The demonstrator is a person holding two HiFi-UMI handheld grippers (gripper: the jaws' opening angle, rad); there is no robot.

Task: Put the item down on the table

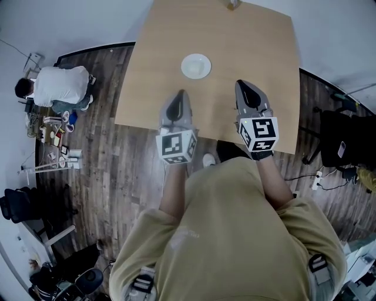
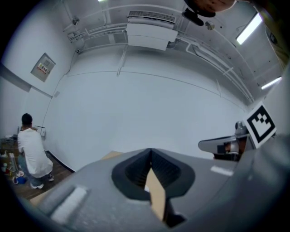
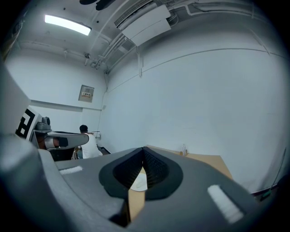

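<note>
White bowl, upright on the light wooden table, near the middle of its width and well in from the near edge. Apart from both grippers, touched by neither. Also visible in the right gripper view through the gap below the jaw tips, as a pale shape on the tan top.

Left gripper over the near part of the table, near and a little left of the bowl. Jaws clenched tip to tip in the left gripper view, nothing between them; only a sliver of table seen through the slit lower down.

Right gripper over the table as well, to the right of the bowl and slightly nearer. Jaws pressed together at the tips, gripping nothing.

Marker cubes at the rear of both grippers, just past the near table edge, above the dark plank floor.

Small upright object at the far edge of the table, too small to identify.

Person in a white shirt crouched well to the left, off the table, beside the wall; seen too in the left gripper view.
</note>
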